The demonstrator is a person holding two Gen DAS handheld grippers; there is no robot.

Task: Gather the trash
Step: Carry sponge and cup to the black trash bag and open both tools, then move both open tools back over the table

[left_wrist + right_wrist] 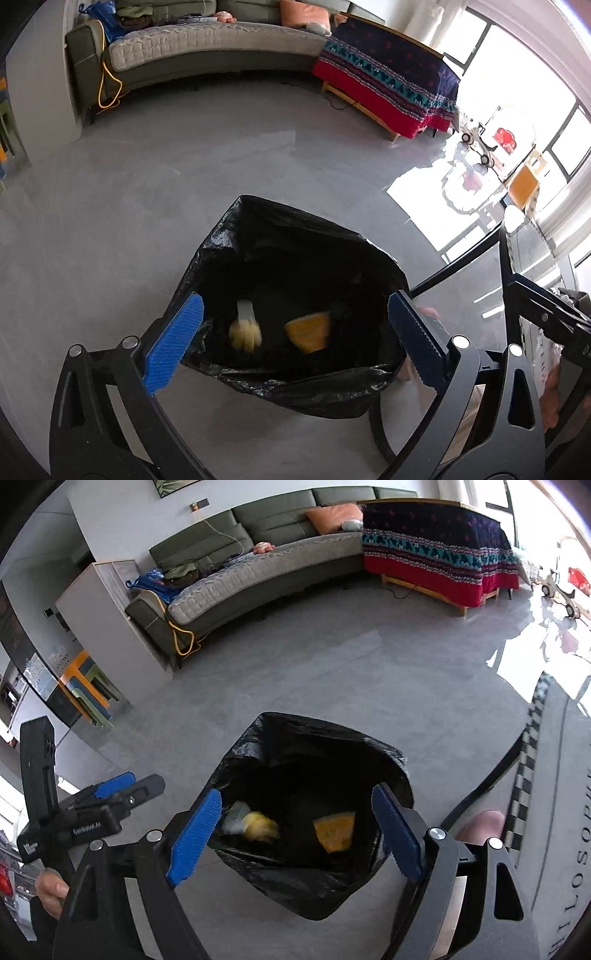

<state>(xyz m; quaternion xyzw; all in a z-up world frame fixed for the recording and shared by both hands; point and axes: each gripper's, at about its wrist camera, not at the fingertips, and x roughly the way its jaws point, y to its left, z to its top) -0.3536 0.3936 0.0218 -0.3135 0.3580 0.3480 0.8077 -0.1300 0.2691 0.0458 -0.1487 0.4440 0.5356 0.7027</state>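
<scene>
Looking down from both wrist cameras, an open black trash bag (295,280) stands on a grey floor (110,221) with its mouth gaping upward. Inside it the dark lining swallows most detail; two pieces of trash show: a yellow wedge-shaped piece (309,331) and a blurred pale yellow lump with a whitish part (245,326), too smeared to identify. The left gripper (295,339) is above the bag with its blue-padded fingers (173,343) spread wide, one at each side of the bag's mouth, nothing between them. The right gripper (295,830) is likewise above the bag, fingers (194,836) wide apart and empty. Whether any pad touches the bag's rim cannot be told. The lower parts of both grippers are cut off by the frame edge. The right wrist view alone shows the left gripper from outside at the left edge, a hand (51,890) partly visible below it, plus a pink rounded shape (484,825) low on the right, half hidden behind the gripper frame, and a mat with a checkered border (532,760). The left wrist view alone shows a dark frame (535,295) at the right edge. Both views show a green sofa (166,48) and a patterned red and dark cloth (388,81) draped over furniture; bright windows wash out the far right.
</scene>
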